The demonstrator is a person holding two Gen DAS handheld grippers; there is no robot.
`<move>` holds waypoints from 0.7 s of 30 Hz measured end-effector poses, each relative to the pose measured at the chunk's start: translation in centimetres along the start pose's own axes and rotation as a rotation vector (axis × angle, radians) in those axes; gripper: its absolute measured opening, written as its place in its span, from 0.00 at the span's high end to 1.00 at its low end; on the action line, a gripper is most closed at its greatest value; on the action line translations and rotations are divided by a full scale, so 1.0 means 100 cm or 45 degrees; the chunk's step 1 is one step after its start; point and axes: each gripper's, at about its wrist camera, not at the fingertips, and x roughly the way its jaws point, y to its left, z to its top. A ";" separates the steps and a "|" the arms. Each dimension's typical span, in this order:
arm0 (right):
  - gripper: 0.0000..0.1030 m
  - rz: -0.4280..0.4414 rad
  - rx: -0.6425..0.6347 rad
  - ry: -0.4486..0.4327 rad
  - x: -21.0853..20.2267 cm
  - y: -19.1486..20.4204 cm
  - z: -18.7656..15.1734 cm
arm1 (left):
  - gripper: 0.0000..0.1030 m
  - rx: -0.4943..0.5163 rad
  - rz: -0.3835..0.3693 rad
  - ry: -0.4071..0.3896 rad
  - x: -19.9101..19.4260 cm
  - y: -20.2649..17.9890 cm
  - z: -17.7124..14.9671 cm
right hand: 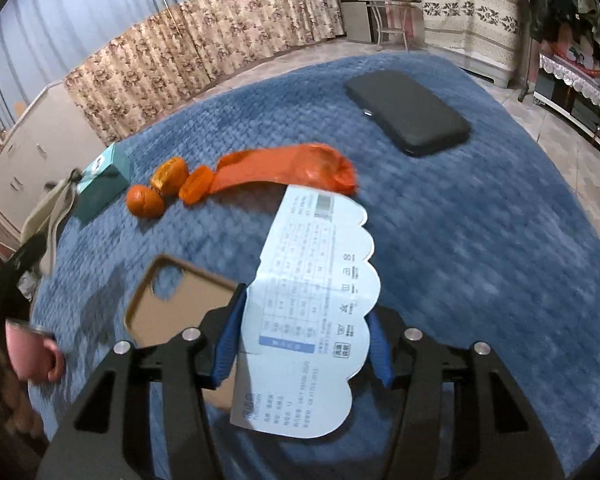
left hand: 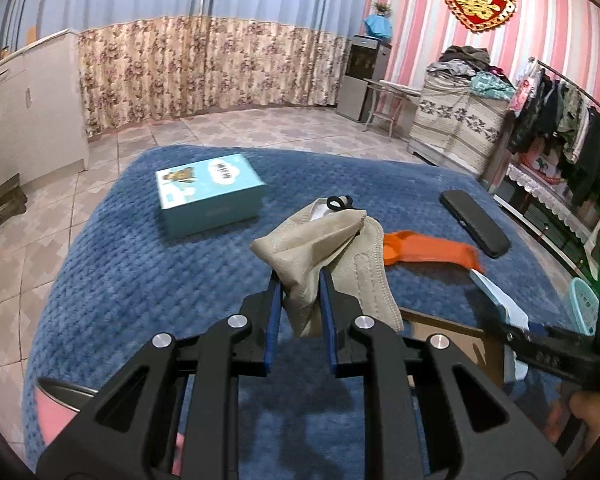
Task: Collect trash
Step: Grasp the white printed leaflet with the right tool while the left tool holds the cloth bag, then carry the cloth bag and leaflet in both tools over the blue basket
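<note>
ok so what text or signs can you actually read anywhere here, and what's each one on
"囍" in gold, on the red heart decoration on the wall.
Characters in a white cloud on the lid of the teal box: too blurred to read.
Barcode, table, care symbols and printed lines on the paper tag: too small to read.
Nothing written shows on the beige mask.

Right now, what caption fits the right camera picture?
Right gripper clamps a pale blue paper tag above a blue blanket.
</note>
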 end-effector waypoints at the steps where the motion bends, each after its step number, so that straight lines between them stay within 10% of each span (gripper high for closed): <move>1: 0.48 -0.008 -0.005 -0.002 -0.005 -0.006 -0.004 | 0.83 0.008 -0.010 -0.001 0.000 -0.007 -0.001; 21: 0.48 -0.071 0.176 -0.157 -0.078 -0.147 -0.038 | 0.83 0.188 -0.159 0.032 -0.004 -0.128 -0.026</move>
